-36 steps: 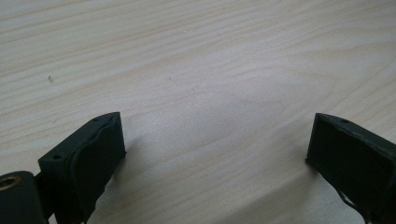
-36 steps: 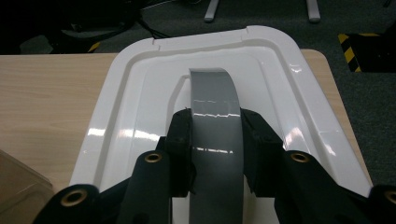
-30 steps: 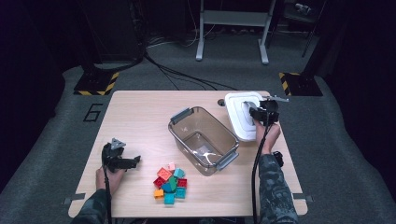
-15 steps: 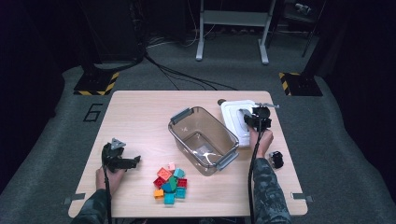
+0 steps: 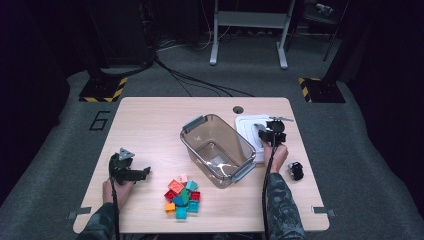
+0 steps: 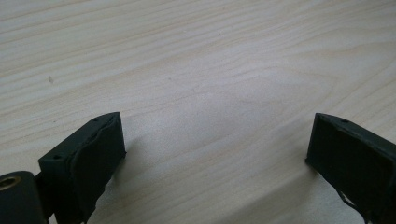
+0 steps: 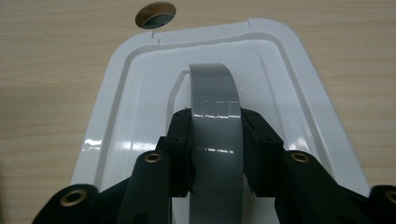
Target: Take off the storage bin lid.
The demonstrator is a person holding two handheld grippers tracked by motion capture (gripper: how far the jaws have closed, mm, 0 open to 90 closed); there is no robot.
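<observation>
My right gripper [image 5: 266, 131] [image 7: 215, 122] is shut on the grey arched handle [image 7: 215, 88] of a white lid [image 5: 248, 134] [image 7: 292, 74]. The lid sits low over the table just right of a clear plastic bin [image 5: 188, 146] with grey end handles. I cannot tell whether the lid touches the wood. The bin looks empty. A heap of several coloured bricks [image 5: 182, 195] lies in front of the bin. At the table's left, my left gripper [image 5: 139, 173] [image 6: 215, 140] rests open on bare wood, nothing between its fingers.
A small black object [image 5: 296, 171] lies on the table near the person's right wrist. A round cable hole [image 5: 238, 109] [image 7: 155, 14] sits just beyond the lid. The wooden table [image 5: 150, 120] has open room at the back left. Stands and cables fill the floor behind.
The right gripper has come down and toward the person with the lid in it, bringing the lid low beside the bin. The left gripper has stayed put.
</observation>
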